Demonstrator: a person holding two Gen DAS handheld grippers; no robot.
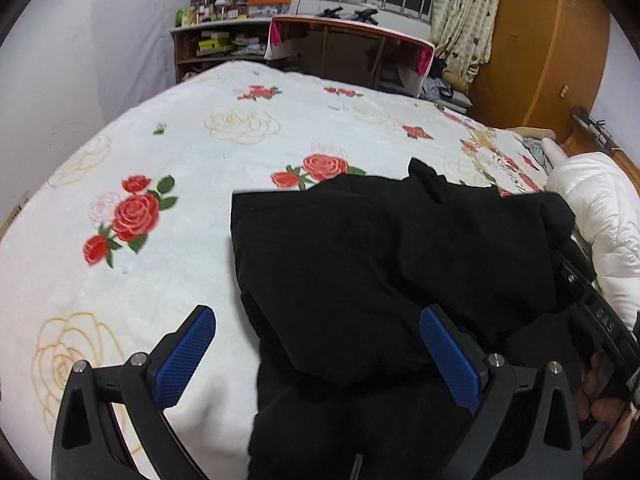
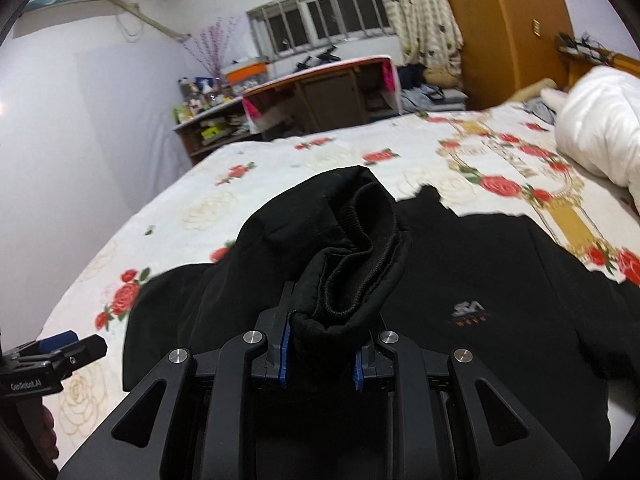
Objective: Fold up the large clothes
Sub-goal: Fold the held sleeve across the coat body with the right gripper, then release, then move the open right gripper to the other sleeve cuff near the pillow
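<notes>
Right wrist view: the right tool (image 2: 320,354) is pinched on a bunched ribbed cuff (image 2: 356,256) of a black garment (image 2: 480,300), the cuff standing up out of the blue pads. The rest of the garment lies spread on a floral bedspread (image 2: 208,208), with a small chest logo (image 2: 470,312) to the right of the tool. Far right sits a white duvet (image 2: 600,132).

Left wrist view: the left tool (image 1: 316,360) is spread wide and holds nothing. One blue pad hovers over bare bedspread (image 1: 160,140) at the left, the other over black cloth. The garment (image 1: 380,260) lies directly beyond and beneath this tool, already partly doubled over itself.

Risk, as a judgement: the thick cuff is gripped only at its end, so a quick pull could slide it free. Carrying the sleeve across with nothing pinning the body could also drag the folded layers out of line.
</notes>
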